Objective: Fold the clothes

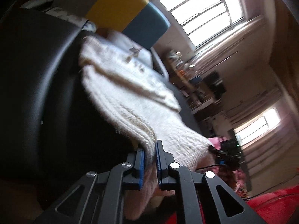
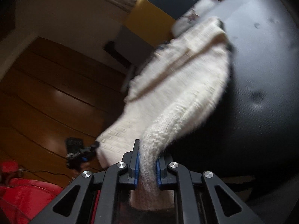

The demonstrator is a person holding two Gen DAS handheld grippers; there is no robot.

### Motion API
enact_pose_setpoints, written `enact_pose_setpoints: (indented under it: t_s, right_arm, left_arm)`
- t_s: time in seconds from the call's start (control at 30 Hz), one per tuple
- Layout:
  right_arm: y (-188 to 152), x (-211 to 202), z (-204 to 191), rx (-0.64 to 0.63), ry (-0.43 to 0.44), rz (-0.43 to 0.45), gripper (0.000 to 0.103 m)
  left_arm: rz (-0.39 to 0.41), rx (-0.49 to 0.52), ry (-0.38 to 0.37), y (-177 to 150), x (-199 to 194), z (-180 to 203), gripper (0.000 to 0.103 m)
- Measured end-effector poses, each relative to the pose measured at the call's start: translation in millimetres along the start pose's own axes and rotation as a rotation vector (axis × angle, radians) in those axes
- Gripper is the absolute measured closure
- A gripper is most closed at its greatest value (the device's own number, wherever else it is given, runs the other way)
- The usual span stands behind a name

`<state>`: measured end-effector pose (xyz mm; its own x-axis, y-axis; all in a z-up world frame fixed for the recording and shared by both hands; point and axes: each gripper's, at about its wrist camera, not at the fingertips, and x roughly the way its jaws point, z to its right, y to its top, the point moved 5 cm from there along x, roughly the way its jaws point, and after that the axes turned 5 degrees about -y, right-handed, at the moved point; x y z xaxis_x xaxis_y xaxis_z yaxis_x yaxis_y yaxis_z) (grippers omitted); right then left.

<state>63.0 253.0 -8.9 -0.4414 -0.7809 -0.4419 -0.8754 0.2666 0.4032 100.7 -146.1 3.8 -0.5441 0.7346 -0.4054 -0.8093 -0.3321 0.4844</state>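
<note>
One cream knitted sweater [image 1: 130, 97] lies draped over a dark padded seat [image 1: 37, 93], its near edge lifted off the surface. The knit is thick, ribbed and fuzzy at the edges, with a folded band running across it. Two grippers hold it, one at each end of that near edge. The left gripper [image 1: 150, 155] has its jaws closed tight on a bunched ribbed hem, cloth squeezed between the blue pads and hanging out below. The right gripper [image 2: 147, 158] is likewise clamped on a rolled fold of the sweater [image 2: 177, 85], the wool pinched narrow between its pads.

Both views are blurred, so the far end of the sweater is hard to make out; a second pale cloth [image 1: 129, 43] seems to lie beyond it. A yellow and blue cushion [image 1: 134, 13] stands behind. Two bright windows [image 1: 203, 9] show in the left view. Something red [image 2: 24, 192] is cut off at the bottom edge.
</note>
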Motion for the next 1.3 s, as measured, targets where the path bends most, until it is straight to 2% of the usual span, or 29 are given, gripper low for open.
enact_pose_setpoints:
  t_s: [0.13,0.27,0.33,0.47,0.53,0.7,0.9,0.97,1.07,1.17,1.27,1.3]
  right_arm:
    - [6,-16,-23,0.033,0.140,0.082,0.091]
    - [12,-35,-45,0.017,0.209,0.139,0.091]
    - [26,-34,-50,0.003,0.211,0.159,0.091]
    - [66,-22,-52,0.005,0.206,0.195,0.091]
    - [94,-3,-40,0.044,0.180,0.205,0.091]
    - [153,41,2,0.187,0.112,0.201,0.091]
    - [183,96,72,0.466,0.026,0.154,0.091]
    - [188,108,85,0.507,-0.009,0.137,0.091]
    - [198,127,100,0.554,-0.061,0.107,0.091]
    - [207,140,112,0.617,-0.073,0.101,0.091]
    - [214,149,126,0.663,-0.072,0.105,0.088]
    - [216,152,131,0.679,-0.073,0.106,0.087]
  left_arm:
    - [0.049,-0.039,-0.101,7,-21,19,0.093]
    - [0.129,-0.108,-0.211,28,-40,23,0.093]
    - [0.167,-0.149,-0.246,44,-45,18,0.093]
    - [0.201,-0.237,-0.218,86,-26,-7,0.093]
    - [0.197,-0.302,-0.207,103,-9,-24,0.093]
    - [0.167,-0.460,-0.095,136,34,-75,0.093]
    - [0.104,-0.568,0.027,167,85,-117,0.093]
    - [0.090,-0.608,0.051,175,96,-127,0.093]
    - [0.081,-0.709,0.057,185,109,-142,0.092]
    - [0.089,-0.808,0.048,190,117,-153,0.092]
    - [0.103,-0.853,0.065,194,125,-160,0.091]
    - [0.106,-0.873,0.064,193,127,-163,0.087]
